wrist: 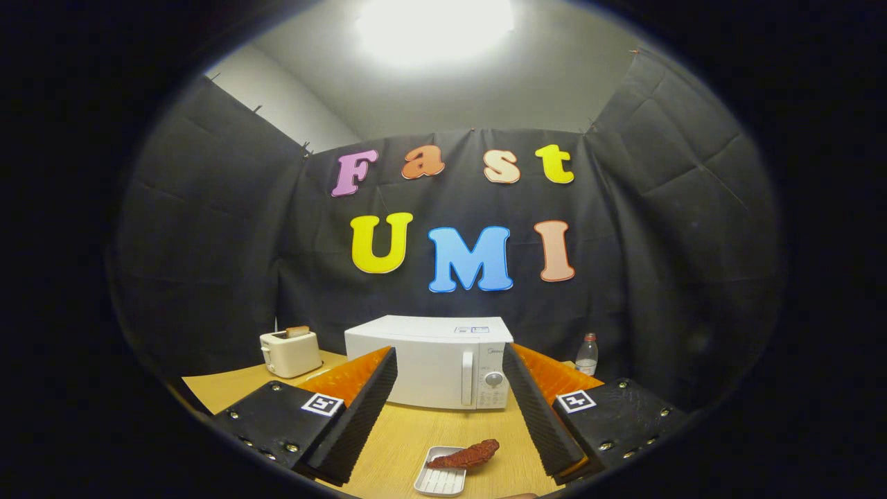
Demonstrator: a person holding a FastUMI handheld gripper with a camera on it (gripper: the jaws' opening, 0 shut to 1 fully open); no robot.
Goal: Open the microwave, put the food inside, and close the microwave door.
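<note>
Nothing is done yet: the microwave door is shut at the table's far edge, food on a tray near the front, the gripper held wide open, empty.

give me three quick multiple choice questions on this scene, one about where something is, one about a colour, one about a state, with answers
1. Where is the small tray with the food?
A. on top of the microwave
B. on the table between the fingers of the hand-held gripper
C. beside the bottle

2. What colour is the microwave?
A. white
B. black
C. red

3. What state is the microwave door in?
A. wide open
B. taken off
C. closed

Answers:
1 B, the tray lies on the table between the open fingers of the hand-held gripper, nearer than the microwave.
2 A, its top and front are white.
3 C, the door sits flush with the front, handle beside the control panel.
</note>
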